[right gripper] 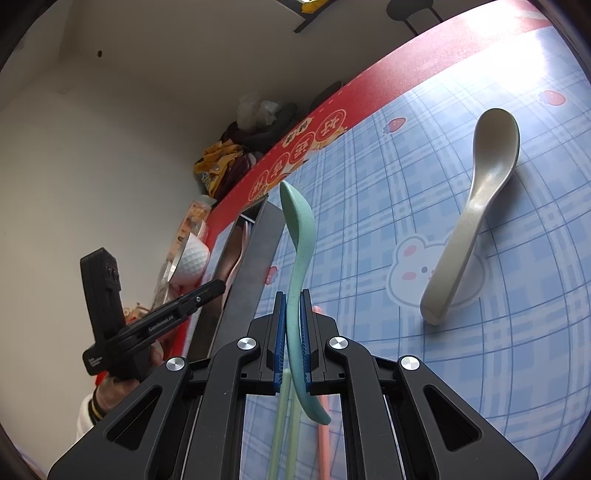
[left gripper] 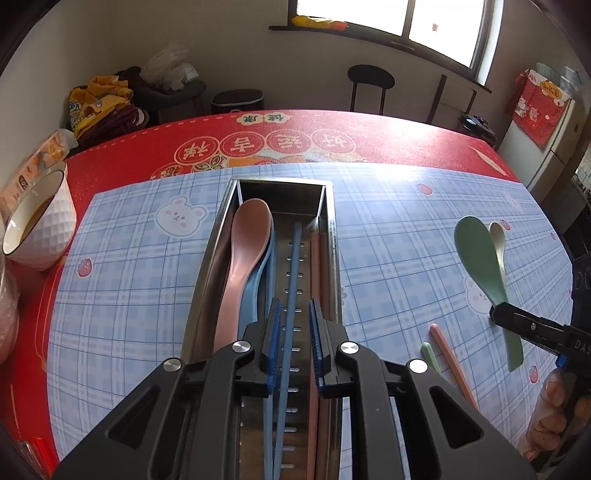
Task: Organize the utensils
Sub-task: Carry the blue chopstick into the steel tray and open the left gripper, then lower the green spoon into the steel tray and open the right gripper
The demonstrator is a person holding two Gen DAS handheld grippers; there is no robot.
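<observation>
Now the left gripper [left gripper: 294, 314] stands a little open over the tray [left gripper: 330, 236], a blue chopstick [left gripper: 291, 280] loose between its pads (untouched). Right gripper [right gripper: 291, 314] clamps the green spoon [right gripper: 299, 236] above the mat; the beige spoon [right gripper: 476, 206] lies nearby.

daylight pouring in from the window [left gripper: 388, 14], blown out | glare on the far tablecloth [left gripper: 424, 147] | soft shadows | sharp focus | heavy fisheye bend, dark corners
</observation>
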